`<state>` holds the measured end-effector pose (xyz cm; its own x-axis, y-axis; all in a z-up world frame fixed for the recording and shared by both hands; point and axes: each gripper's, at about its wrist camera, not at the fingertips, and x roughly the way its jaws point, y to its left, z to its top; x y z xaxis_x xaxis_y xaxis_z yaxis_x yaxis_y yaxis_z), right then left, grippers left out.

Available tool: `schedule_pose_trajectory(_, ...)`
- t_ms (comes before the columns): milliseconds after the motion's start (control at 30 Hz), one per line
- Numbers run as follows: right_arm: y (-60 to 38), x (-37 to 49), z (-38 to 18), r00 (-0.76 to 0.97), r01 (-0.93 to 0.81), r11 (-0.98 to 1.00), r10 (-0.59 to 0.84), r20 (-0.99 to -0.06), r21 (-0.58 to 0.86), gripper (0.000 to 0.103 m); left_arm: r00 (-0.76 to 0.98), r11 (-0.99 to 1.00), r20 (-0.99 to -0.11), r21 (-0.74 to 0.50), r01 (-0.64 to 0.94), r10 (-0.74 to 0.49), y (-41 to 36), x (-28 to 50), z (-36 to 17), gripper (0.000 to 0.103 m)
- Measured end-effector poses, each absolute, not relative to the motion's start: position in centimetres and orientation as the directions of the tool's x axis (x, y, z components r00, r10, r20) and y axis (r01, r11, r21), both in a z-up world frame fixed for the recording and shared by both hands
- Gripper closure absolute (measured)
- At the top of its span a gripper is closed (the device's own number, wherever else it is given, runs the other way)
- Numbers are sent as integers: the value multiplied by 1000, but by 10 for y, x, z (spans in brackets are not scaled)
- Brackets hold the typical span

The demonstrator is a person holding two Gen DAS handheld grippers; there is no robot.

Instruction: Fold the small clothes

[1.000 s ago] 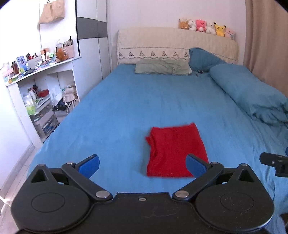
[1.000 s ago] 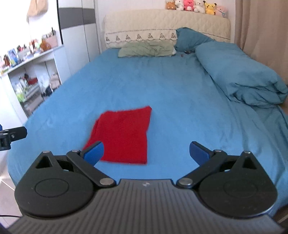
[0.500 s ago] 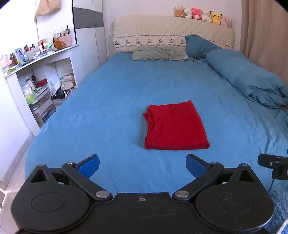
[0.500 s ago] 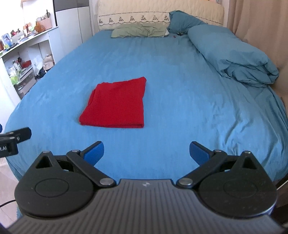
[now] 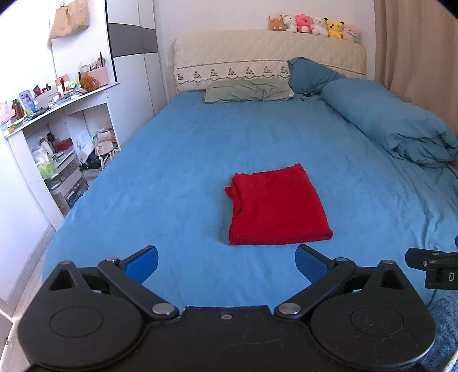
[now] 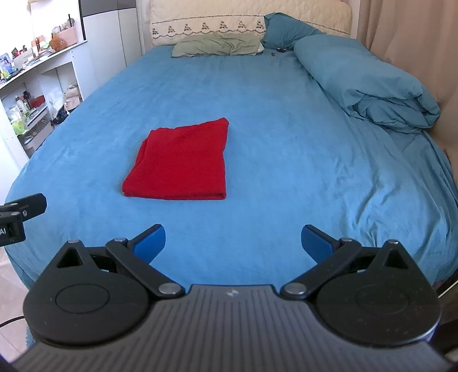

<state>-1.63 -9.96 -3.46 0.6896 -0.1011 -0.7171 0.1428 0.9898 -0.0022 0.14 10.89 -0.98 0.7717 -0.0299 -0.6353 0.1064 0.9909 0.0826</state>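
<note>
A red cloth (image 5: pixel 276 207) lies folded into a flat rectangle on the blue bed sheet (image 5: pixel 186 160). In the right wrist view the same red cloth (image 6: pixel 183 161) sits left of centre on the sheet (image 6: pixel 286 128). My left gripper (image 5: pixel 226 263) hovers open near the foot of the bed, short of the cloth, with nothing between its blue pads. My right gripper (image 6: pixel 233 243) is open too, back from the cloth and to its right. Neither touches the fabric.
A rolled blue duvet (image 5: pixel 392 126) lies along the bed's right side. A green pillow (image 5: pixel 249 91) and a blue pillow (image 5: pixel 312 75) rest at the headboard, with plush toys (image 5: pixel 313 24) on top. White shelves (image 5: pixel 51 120) full of clutter stand left. A curtain (image 6: pixel 406 34) hangs right.
Both grippers have drawn back from the red cloth toward the foot of the bed, so it now lies farther ahead. Their jaws stayed open. The cloth has not moved.
</note>
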Motion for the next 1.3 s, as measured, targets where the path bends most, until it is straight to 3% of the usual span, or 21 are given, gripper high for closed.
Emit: schedule_pose_trajectory(1300,-93,-17,-39,688,152,988,-102,-718,5,0,775,984,-629,91,150,-61,117,4,-7,0)
